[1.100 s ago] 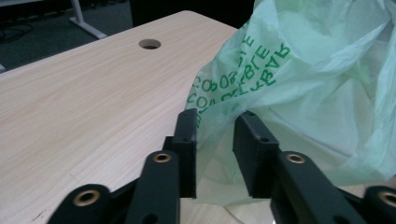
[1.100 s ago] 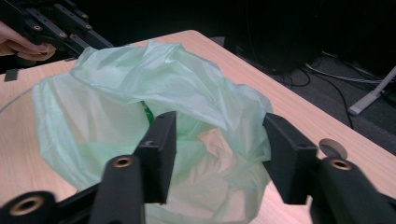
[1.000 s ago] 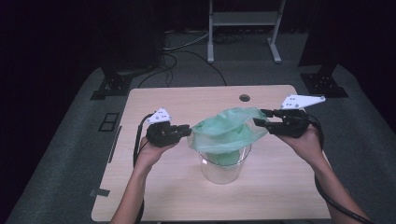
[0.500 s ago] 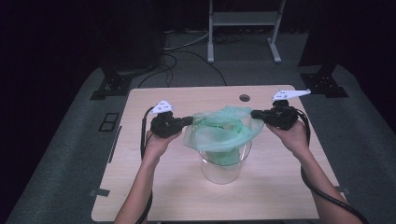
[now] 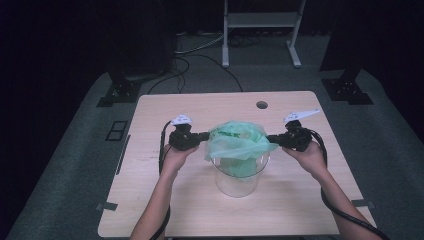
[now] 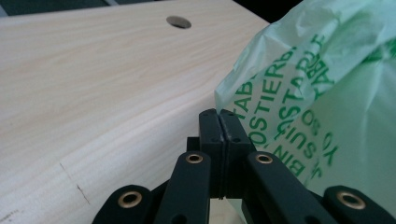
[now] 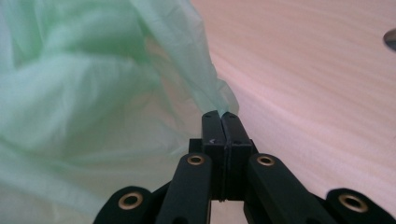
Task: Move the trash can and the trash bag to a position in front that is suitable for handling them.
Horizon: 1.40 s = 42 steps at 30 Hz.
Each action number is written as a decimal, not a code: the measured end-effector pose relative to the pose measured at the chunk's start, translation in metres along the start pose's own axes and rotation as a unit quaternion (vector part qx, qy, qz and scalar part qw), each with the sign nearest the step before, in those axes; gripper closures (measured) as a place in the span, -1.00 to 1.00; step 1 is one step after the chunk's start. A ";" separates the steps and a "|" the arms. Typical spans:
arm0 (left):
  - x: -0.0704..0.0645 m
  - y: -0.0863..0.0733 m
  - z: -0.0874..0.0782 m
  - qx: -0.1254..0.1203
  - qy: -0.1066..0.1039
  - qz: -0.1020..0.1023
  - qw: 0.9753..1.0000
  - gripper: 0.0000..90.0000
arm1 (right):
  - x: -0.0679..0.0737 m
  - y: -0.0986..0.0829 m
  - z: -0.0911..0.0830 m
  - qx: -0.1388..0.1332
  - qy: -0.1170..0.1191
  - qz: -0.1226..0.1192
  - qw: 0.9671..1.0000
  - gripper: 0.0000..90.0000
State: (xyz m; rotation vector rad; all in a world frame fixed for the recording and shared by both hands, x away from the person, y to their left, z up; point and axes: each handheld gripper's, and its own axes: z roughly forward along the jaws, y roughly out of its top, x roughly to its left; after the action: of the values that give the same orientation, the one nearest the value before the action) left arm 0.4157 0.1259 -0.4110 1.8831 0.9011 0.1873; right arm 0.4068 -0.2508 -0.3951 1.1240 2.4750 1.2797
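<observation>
A thin green plastic bag (image 5: 237,141) with darker green print (image 6: 299,102) hangs partly inside a clear round container (image 5: 239,178) at the middle of the wooden table (image 5: 150,200). My left gripper (image 5: 206,136) is shut on the bag's left edge, its jaws pressed together in the left gripper view (image 6: 218,114). My right gripper (image 5: 270,139) is shut on the bag's right edge (image 7: 219,100), its jaws (image 7: 219,114) closed on a corner of film. The bag's mouth is stretched between both grippers above the container's rim.
A round cable hole (image 5: 261,105) lies in the table's far side. Behind the table on the dark floor are a white metal stand (image 5: 260,22), black stand bases (image 5: 120,90) and cables (image 5: 200,65). Bare tabletop lies to the left and front.
Both grippers have moved a little toward the person and lower with the bag, and the bag now sits lower over the container's rim.
</observation>
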 end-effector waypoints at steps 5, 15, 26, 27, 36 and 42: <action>-0.002 -0.011 0.000 0.011 -0.008 -0.003 1.000 0.94 | 0.001 -0.018 -0.001 0.015 0.020 0.003 1.000 1.00; -0.019 -0.021 -0.030 -0.003 0.008 0.002 1.000 -0.10 | 0.032 -0.024 -0.040 -0.041 0.052 -0.050 0.997 0.42; -0.041 -0.039 -0.045 0.013 -0.017 0.056 0.998 -0.31 | 0.044 -0.035 -0.048 -0.029 0.071 -0.090 0.993 0.24; -0.043 -0.039 -0.045 0.016 -0.018 0.062 0.998 -0.33 | 0.045 -0.036 -0.048 -0.029 0.074 -0.091 0.993 0.21; -0.047 -0.035 -0.043 0.014 0.001 0.080 0.997 -0.30 | 0.044 -0.033 -0.042 -0.042 0.057 -0.086 0.994 0.33; -0.040 -0.029 -0.034 0.006 0.017 0.063 0.998 -0.26 | 0.036 -0.029 -0.037 -0.057 0.040 -0.067 0.995 0.38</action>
State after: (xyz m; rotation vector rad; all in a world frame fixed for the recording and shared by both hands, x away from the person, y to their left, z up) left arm 0.3559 0.1308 -0.4088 1.9535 0.8079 0.2912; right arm 0.3496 -0.2609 -0.3865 0.8818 2.4494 1.4318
